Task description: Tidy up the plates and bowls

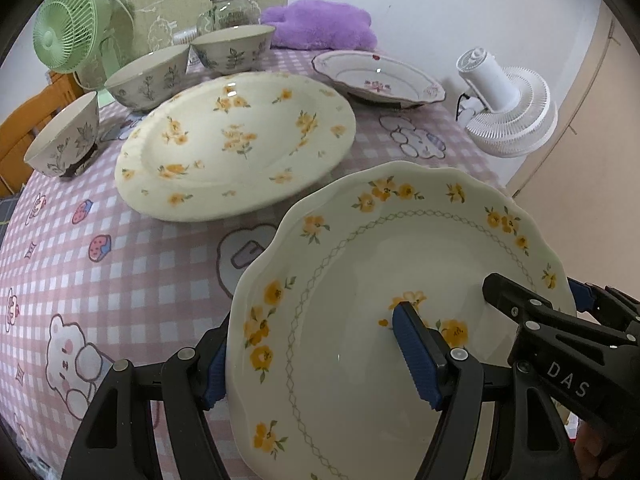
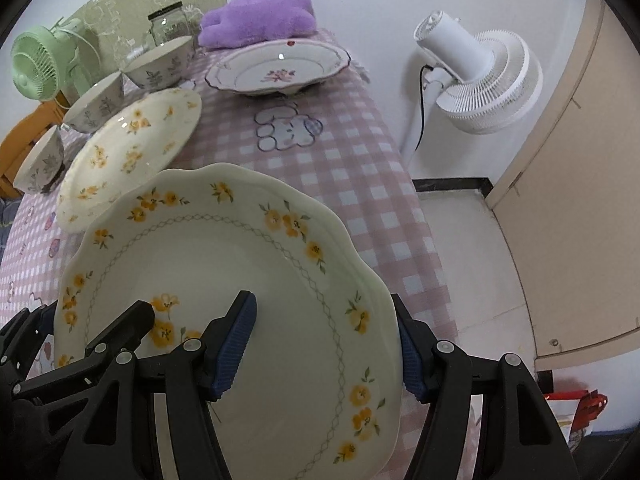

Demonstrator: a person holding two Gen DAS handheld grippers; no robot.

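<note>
One scalloped plate (image 1: 372, 280) is clamped by its rim in both half-open grippers, left (image 1: 316, 364) and right (image 2: 320, 348); beyond the jaws, two plates and three bowls are counted.

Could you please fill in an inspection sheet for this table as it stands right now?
Surface: pink checked tablecloth with cartoon prints.
Job's things: scalloped plate held off the cloth; round floral plate; pink-flowered plate; three leaf-pattern bowls.
Clutter: glass jar, purple plush, green fan.
Grippers: left gripper and right gripper each straddle the scalloped plate's rim, one finger over, one under.
Cables: black cord on the white fan.
Surroundings: white wall, beige door.
</note>
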